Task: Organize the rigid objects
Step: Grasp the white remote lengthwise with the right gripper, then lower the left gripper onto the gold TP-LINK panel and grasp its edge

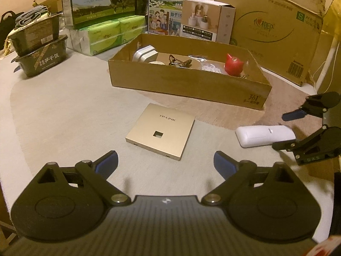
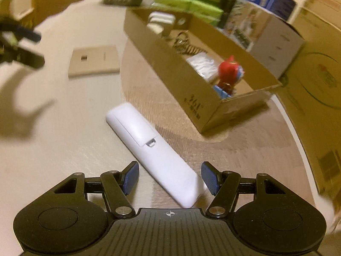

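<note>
The left gripper (image 1: 166, 163) hovers low over the pale table surface (image 1: 64, 117) with its two blue-padded fingers spread wide and nothing between them. Just in front of it lies a flat square gold-coloured wall panel with a small square hole in its middle (image 1: 161, 131), flat on the table and not touched by anything.

The right gripper (image 2: 169, 178) is also spread open. Its blue pads (image 2: 130, 178) stand on both sides of the near end of a long white plastic remote-like device (image 2: 155, 149), which lies face down and diagonal on the table. The pads are close to the device but I see a gap on each side, so it is not clamped.

Behind both objects stands a shallow open brown cardboard tray (image 1: 187, 83). Inside it I can see a small red figurine (image 1: 234, 65) near the right end, a white and grey plastic object (image 1: 145, 53) near the left end, a dark keyring-like tangle (image 1: 179, 60) between them, and something white and crumpled (image 2: 202, 64) beside the figurine.

Further back are milk cartons (image 1: 98, 0), green tissue packs (image 1: 106, 34) and a big cardboard box (image 1: 277, 32).
</note>
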